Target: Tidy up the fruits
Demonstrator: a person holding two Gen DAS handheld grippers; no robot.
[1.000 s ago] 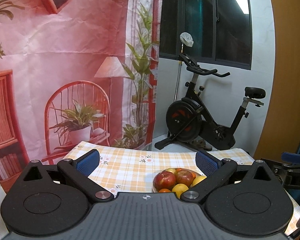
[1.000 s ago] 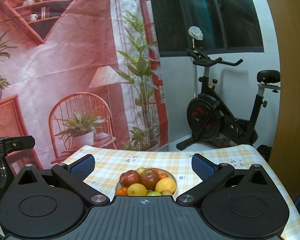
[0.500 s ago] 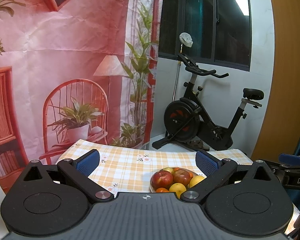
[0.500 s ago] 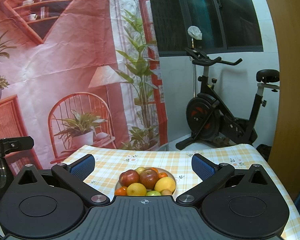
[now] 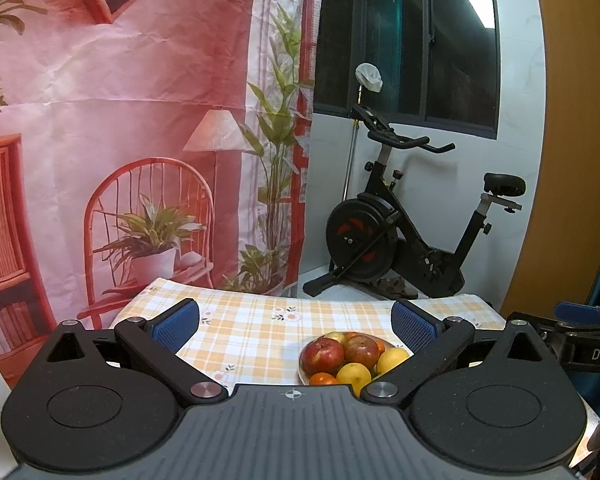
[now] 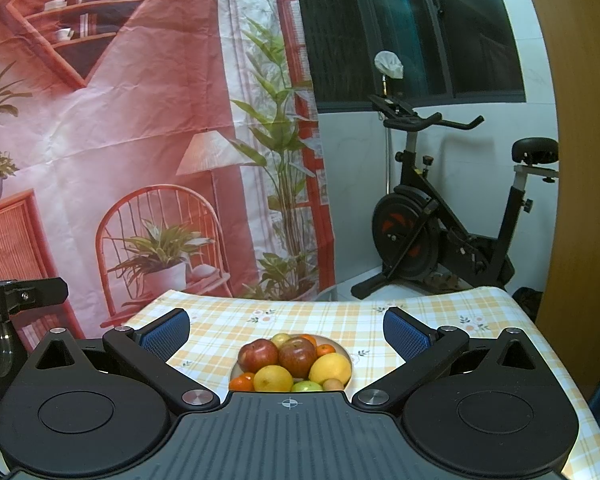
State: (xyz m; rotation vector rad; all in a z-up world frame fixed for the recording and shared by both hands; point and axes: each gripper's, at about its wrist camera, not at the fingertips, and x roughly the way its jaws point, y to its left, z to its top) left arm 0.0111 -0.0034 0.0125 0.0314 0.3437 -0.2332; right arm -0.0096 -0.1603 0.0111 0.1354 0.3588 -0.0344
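Note:
A white bowl (image 6: 347, 360) piled with fruit sits on the checked tablecloth (image 6: 300, 320). In it lie two red apples (image 6: 258, 355), yellow citrus (image 6: 330, 367), small oranges (image 6: 242, 382) and a green fruit (image 6: 306, 386). My right gripper (image 6: 286, 330) is open, held back from the bowl with the pile centred between its blue pads (image 6: 404, 334). In the left wrist view the same bowl (image 5: 302, 372) of fruit (image 5: 323, 356) lies right of centre. My left gripper (image 5: 294, 322) is open and holds nothing.
A black exercise bike (image 6: 440, 216) stands on the floor behind the table, right of a pink printed backdrop (image 6: 120, 140). The other gripper's body shows at the left edge (image 6: 8, 304) of the right wrist view. A wooden panel (image 6: 580, 160) borders the right.
Both views drifted slightly; the bowl sits a bit further left in the left wrist view. Both grippers stayed open.

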